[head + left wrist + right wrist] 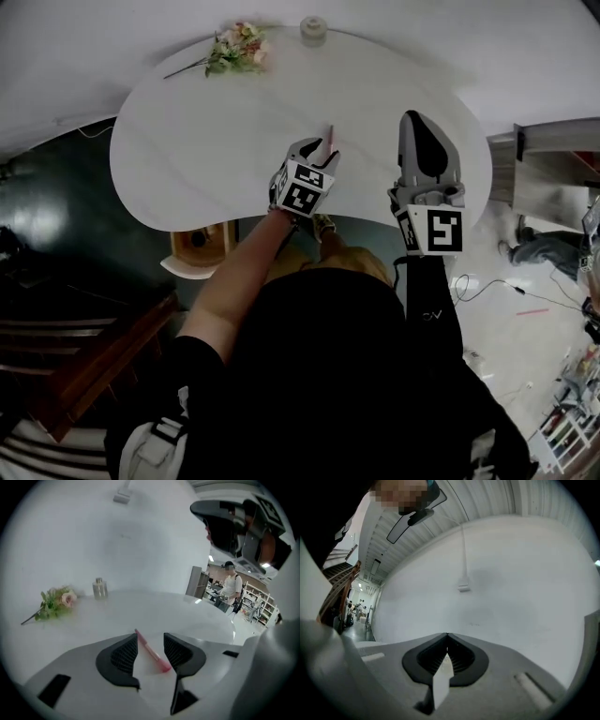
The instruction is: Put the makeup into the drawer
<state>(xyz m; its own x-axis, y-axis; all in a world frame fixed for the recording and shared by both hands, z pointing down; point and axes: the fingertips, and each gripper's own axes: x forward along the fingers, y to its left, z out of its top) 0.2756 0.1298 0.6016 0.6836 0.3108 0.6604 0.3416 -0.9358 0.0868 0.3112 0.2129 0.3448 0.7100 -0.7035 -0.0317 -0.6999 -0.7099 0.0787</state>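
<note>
The task is only just getting under way: the left claw (150, 640) is hanging released, straddling the pink makeup stick (152, 652) lying on the white tabletop (140, 609), while the right claw (447, 643) is sitting clenched and empty, leaving gripping and carrying to the drawer.

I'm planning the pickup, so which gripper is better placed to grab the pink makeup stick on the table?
Left. The left gripper has its jaws open on either side of the pink makeup stick, which lies on the table. The right gripper is shut, off to the side, and faces the wall.
</note>
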